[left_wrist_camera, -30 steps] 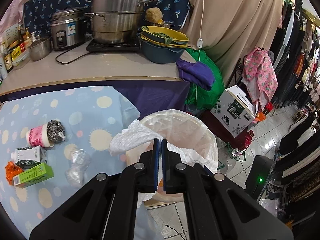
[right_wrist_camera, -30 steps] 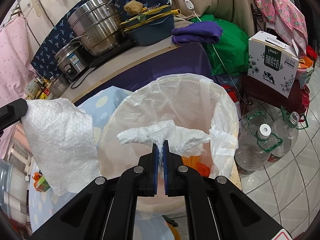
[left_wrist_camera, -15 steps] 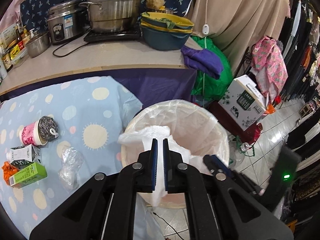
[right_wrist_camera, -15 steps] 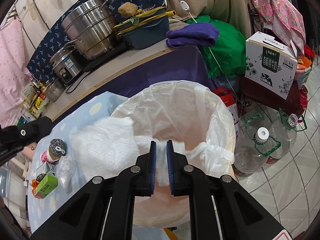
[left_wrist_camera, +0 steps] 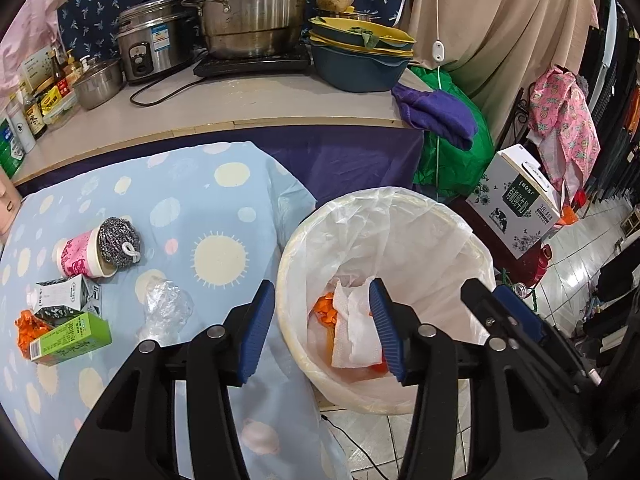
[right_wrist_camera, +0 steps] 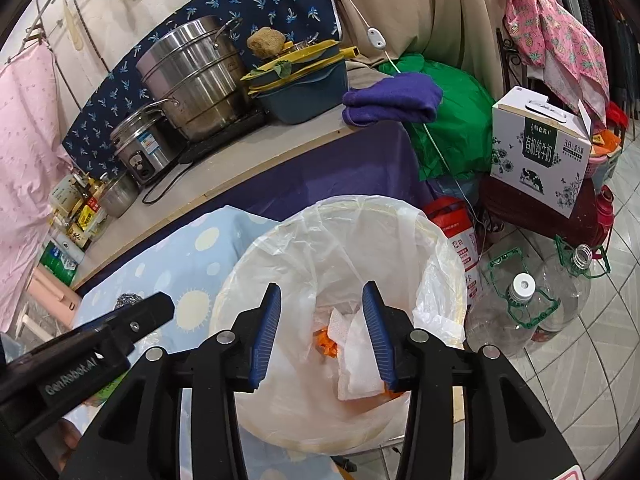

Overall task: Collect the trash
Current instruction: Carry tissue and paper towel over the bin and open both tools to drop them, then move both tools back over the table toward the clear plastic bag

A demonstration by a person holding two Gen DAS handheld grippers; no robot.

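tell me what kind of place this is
Probably a home cooking corner beside a clothes stall: a steamer pot and rice cooker sit on the counter, with hanging clothes at right.

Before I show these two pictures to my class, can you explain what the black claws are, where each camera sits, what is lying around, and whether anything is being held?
No robot here: a person carries a hand-held gripper in each hand, each with a camera looking along its two blue-padded fingers. One picture comes from the left hand-held gripper, the other from the right hand-held gripper. Both hang over a lined bin, and their jaws have just been opening; neither holds anything. A white paper towel lies inside the bin on orange scraps. Still on the spotted cloth beside it: a pink cup with a steel scourer, a green carton and crumpled clear plastic.
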